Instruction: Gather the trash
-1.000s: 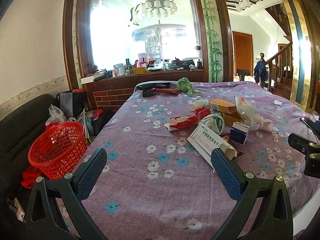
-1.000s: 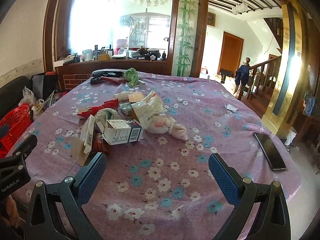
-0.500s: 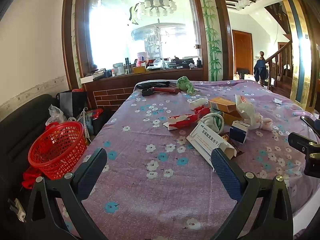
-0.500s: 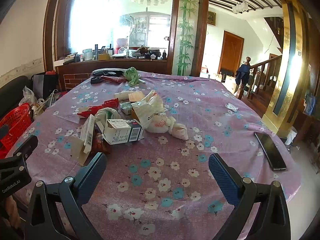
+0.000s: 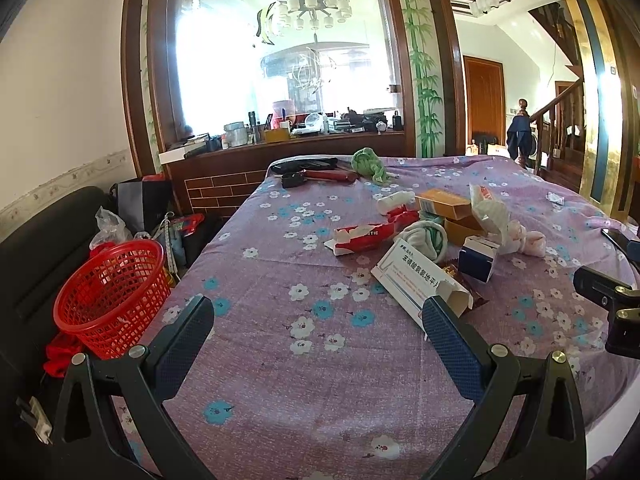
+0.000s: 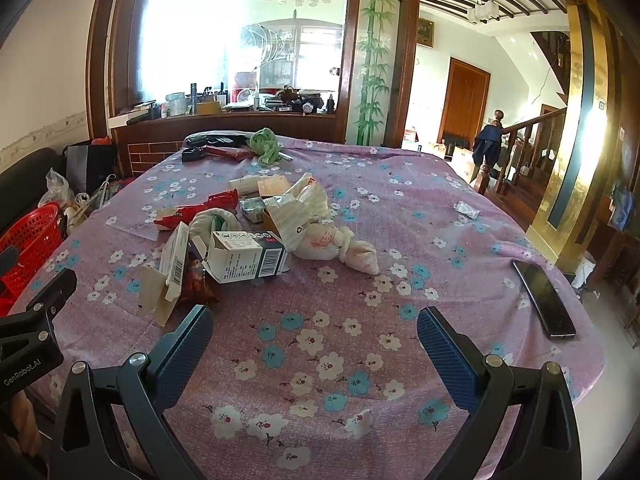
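A heap of trash lies mid-table on the purple flowered cloth [image 5: 280, 272]: a long white box [image 5: 416, 280], a red wrapper [image 5: 368, 234], a small blue-and-white carton [image 6: 244, 256], a knotted white bag [image 6: 328, 236] and orange boxes [image 5: 442, 204]. A red mesh basket [image 5: 112, 292] stands off the table's left side. My left gripper [image 5: 318, 322] hangs open above the near cloth, its right finger just in front of the white box. My right gripper [image 6: 314, 330] is open too, empty, nearer than the heap.
A black phone [image 6: 544, 300] lies near the table's right edge. A green cloth [image 5: 370, 164], a red-handled tool [image 5: 320, 176] and a black case sit at the far end. A dark sofa [image 5: 36, 240] and bags stand at left. A small packet [image 6: 468, 210] lies far right.
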Action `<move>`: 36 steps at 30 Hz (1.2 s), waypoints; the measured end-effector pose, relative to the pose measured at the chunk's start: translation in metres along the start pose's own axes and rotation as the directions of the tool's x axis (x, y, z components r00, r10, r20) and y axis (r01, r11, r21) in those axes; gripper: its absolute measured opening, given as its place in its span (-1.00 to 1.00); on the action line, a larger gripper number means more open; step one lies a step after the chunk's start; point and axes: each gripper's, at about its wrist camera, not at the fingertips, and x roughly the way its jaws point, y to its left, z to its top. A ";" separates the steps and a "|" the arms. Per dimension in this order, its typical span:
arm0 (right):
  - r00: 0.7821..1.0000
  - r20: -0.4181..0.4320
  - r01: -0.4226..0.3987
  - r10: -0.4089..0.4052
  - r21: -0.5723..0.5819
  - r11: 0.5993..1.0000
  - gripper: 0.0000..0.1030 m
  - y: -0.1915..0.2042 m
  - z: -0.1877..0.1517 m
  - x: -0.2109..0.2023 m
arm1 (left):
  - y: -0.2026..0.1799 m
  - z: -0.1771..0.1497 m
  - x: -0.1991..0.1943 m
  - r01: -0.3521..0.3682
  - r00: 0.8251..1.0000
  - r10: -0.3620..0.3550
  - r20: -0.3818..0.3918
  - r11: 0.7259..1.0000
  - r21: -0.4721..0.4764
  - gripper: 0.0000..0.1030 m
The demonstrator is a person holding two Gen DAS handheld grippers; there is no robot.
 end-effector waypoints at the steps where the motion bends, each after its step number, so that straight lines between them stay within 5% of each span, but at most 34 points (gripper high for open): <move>1: 1.000 -0.003 -0.001 0.001 0.002 1.000 1.00 0.000 0.000 0.001 | 0.000 0.001 0.001 0.002 1.000 -0.002 -0.003 1.000 0.001 1.00; 17: 1.000 -0.031 -0.006 0.006 0.025 1.000 0.99 -0.008 -0.002 0.012 | -0.009 0.007 0.008 0.022 0.999 -0.021 -0.032 0.999 0.029 1.00; 21: 0.999 -0.035 -0.009 0.011 0.064 0.998 0.97 -0.021 0.000 0.014 | -0.014 0.016 0.014 0.102 0.992 -0.100 -0.074 0.994 0.034 1.00; 27: 0.999 -0.033 0.012 -0.007 0.139 0.990 0.95 -0.049 0.002 0.016 | -0.036 0.035 0.039 0.257 0.951 -0.251 -0.178 0.966 0.008 1.00; 33: 0.999 -0.035 0.019 -0.013 0.182 0.983 0.95 -0.069 0.000 0.020 | -0.078 0.032 0.061 0.273 0.942 -0.240 -0.235 0.954 0.122 1.00; 36: 0.999 -0.040 0.012 -0.004 0.195 0.981 0.95 -0.073 0.000 0.024 | -0.088 0.029 0.078 0.236 0.945 -0.183 -0.272 0.956 0.175 0.73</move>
